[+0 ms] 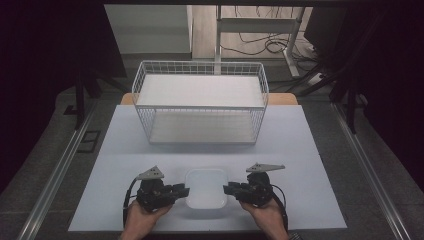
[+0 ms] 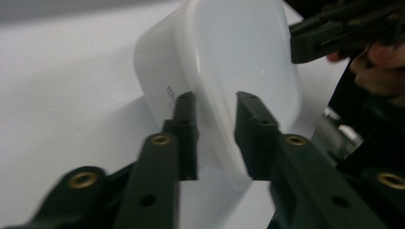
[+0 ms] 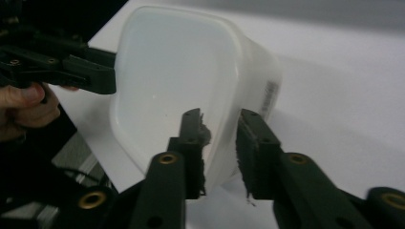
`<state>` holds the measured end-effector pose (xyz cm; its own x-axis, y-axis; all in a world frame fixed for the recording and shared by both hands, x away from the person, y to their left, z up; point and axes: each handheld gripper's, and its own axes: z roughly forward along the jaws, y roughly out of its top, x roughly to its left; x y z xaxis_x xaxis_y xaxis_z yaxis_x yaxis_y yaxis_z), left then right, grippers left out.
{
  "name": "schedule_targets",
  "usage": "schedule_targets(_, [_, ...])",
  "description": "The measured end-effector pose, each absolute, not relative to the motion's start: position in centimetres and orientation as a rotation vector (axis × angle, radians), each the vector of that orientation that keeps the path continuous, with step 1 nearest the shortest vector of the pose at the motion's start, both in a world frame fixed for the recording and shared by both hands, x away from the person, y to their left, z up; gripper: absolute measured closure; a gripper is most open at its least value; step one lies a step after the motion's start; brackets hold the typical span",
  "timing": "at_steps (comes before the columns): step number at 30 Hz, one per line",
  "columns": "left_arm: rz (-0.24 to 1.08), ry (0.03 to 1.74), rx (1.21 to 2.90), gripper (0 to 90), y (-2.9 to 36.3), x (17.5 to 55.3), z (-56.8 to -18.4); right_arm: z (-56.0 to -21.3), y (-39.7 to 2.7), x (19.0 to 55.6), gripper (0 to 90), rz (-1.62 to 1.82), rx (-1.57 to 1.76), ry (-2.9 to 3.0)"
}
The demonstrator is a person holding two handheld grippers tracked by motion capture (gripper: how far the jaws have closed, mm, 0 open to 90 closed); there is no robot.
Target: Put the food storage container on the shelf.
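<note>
Both grippers grasp the white plastic container (image 1: pixel 206 188) at the near edge of the table (image 1: pixel 310 145): my left gripper (image 1: pixel 184 190) clamps the rim on its left side, my right gripper (image 1: pixel 227 188) the rim on its right. From the left gripper view I see the rim pinched between my two black jaws, one inside the container wall and one outside, with the right gripper biting the opposite rim farther off. From the right gripper view the grip looks the same, one jaw in and one out, pads pressed on the wall.

Beyond the container, towards the far side, stands a white wire basket (image 1: pixel 200 102) with a white shelf across its top; bare tabletop lies between it and the container, well apart. I see nothing on that stretch in the way.

A small printed label (image 3: pixel 270 98) on the container's outer wall is too blurred to read. My forearms are cut off at the near edge of the high view.
</note>
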<state>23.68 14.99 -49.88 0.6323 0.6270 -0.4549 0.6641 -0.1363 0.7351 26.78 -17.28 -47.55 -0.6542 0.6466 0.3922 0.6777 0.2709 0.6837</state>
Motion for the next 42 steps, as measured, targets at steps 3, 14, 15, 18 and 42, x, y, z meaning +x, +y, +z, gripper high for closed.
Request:
schedule_targets(3, [-0.004, 1.036, 1.822, 80.4, 15.1, 24.0, -49.7, -47.7, -17.2, 26.8, 77.5, -1.402, -1.306, -2.496])
schedule_targets(14, [0.082, 1.033, 1.814, 80.1, 15.4, 25.4, -49.2, -46.7, -16.1, 27.4, 77.6, -1.492, -1.312, -2.588])
schedule_targets(15, [0.095, 1.032, 1.809, 80.1, 15.5, 25.9, -49.0, -46.5, -15.9, 27.9, 77.6, -1.506, -1.307, -2.589])
schedule_targets(18, [0.112, 1.028, 1.802, 80.0, 15.7, 26.7, -48.6, -46.1, -15.7, 28.8, 77.5, -1.525, -1.304, -2.597])
schedule_targets(42, [0.133, 1.041, 1.786, 79.5, 16.2, 36.0, -47.9, -45.3, -14.7, 37.1, 77.1, -1.627, -1.359, -2.584])
